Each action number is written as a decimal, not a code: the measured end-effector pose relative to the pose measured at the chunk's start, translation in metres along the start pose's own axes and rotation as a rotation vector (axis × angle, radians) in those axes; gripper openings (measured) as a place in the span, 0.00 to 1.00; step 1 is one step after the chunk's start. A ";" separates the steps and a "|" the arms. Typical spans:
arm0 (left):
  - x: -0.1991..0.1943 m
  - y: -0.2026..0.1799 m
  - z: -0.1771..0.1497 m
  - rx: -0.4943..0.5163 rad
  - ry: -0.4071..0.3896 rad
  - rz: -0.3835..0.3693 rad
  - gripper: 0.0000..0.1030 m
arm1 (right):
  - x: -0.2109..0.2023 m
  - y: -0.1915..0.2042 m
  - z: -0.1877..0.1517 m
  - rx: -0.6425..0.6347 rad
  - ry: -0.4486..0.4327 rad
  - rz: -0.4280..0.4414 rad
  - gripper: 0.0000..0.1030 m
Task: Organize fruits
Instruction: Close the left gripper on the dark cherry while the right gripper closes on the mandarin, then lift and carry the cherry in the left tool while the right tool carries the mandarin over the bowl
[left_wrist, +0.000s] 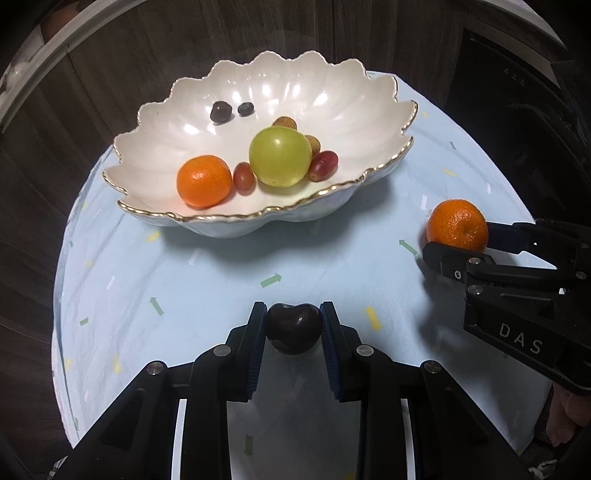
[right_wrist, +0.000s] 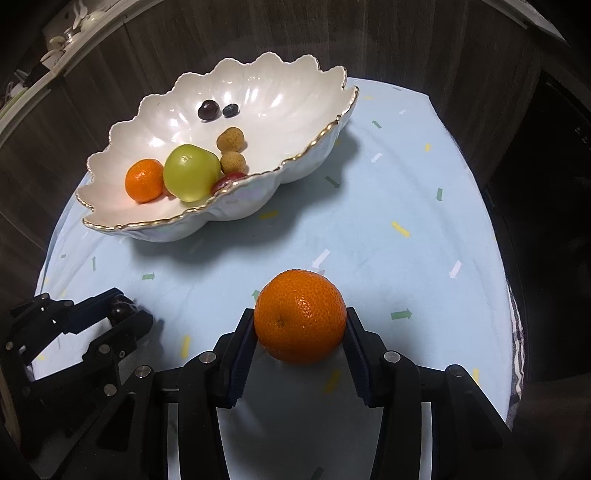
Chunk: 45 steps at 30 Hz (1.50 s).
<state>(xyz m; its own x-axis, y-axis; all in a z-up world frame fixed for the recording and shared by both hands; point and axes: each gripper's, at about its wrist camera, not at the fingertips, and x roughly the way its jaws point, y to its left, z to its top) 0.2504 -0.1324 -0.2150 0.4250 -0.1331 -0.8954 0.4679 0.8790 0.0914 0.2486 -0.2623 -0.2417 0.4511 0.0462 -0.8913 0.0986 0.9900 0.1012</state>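
A white shell-shaped bowl with a gold rim sits at the back of the table. It holds an orange, a green apple, red grapes, two tan longans and two dark berries. My left gripper is shut on a dark cherry near the table's front. My right gripper is shut on a second orange, right of the bowl.
The round table wears a pale blue cloth with small coloured arrows. Dark wood panelling stands behind it. The table edge curves close on the left and right.
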 end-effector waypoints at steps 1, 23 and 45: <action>-0.003 0.001 0.000 -0.001 -0.004 0.004 0.28 | -0.002 0.001 0.000 0.000 -0.005 0.001 0.45; -0.053 0.007 0.009 -0.007 -0.073 0.030 0.28 | -0.054 0.012 0.000 0.003 -0.082 0.009 0.45; -0.081 0.030 0.050 -0.026 -0.155 0.044 0.28 | -0.092 0.020 0.041 -0.020 -0.180 0.001 0.45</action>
<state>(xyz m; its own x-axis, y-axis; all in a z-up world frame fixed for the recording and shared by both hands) 0.2682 -0.1179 -0.1177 0.5601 -0.1612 -0.8126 0.4267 0.8969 0.1162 0.2454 -0.2523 -0.1400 0.6025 0.0247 -0.7977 0.0811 0.9925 0.0920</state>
